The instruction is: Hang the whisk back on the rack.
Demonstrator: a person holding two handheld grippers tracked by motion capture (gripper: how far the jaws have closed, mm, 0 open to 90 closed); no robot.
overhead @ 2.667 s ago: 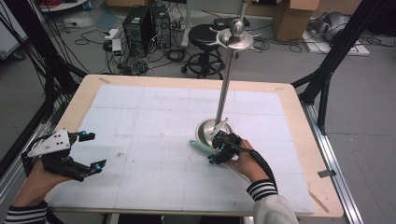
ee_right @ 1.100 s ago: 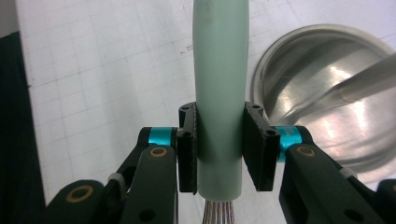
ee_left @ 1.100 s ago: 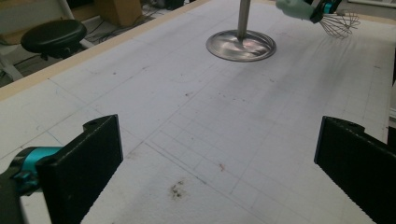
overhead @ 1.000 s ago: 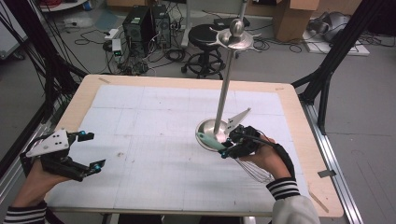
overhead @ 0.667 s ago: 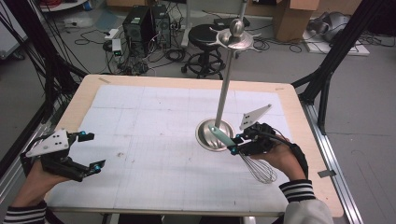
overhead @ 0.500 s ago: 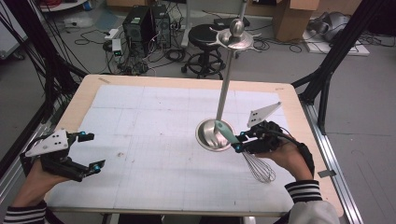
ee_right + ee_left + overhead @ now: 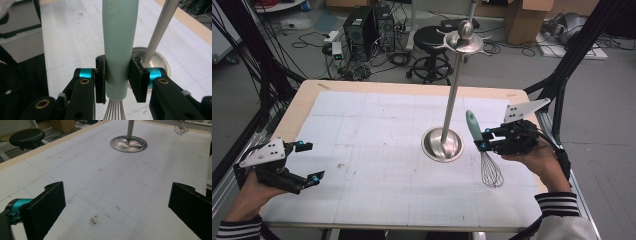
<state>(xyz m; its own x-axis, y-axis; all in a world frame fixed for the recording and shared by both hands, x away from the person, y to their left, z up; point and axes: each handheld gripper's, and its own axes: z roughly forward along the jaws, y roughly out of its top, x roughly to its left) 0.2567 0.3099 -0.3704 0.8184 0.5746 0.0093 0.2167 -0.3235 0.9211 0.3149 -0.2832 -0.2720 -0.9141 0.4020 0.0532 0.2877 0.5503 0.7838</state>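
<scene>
Right gripper (image 7: 480, 140) fingers pinching whisk (image 7: 482, 152) handle beside the metal stand (image 7: 443, 143), left gripper (image 7: 309, 161) fingers spread, well apart from stand

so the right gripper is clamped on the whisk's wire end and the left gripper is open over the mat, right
Not quite. The right gripper is clamped on the whisk by its pale green handle, not the wire end; the right gripper view shows the wires hanging below the jaws. The left gripper is indeed open over the mat.
</scene>
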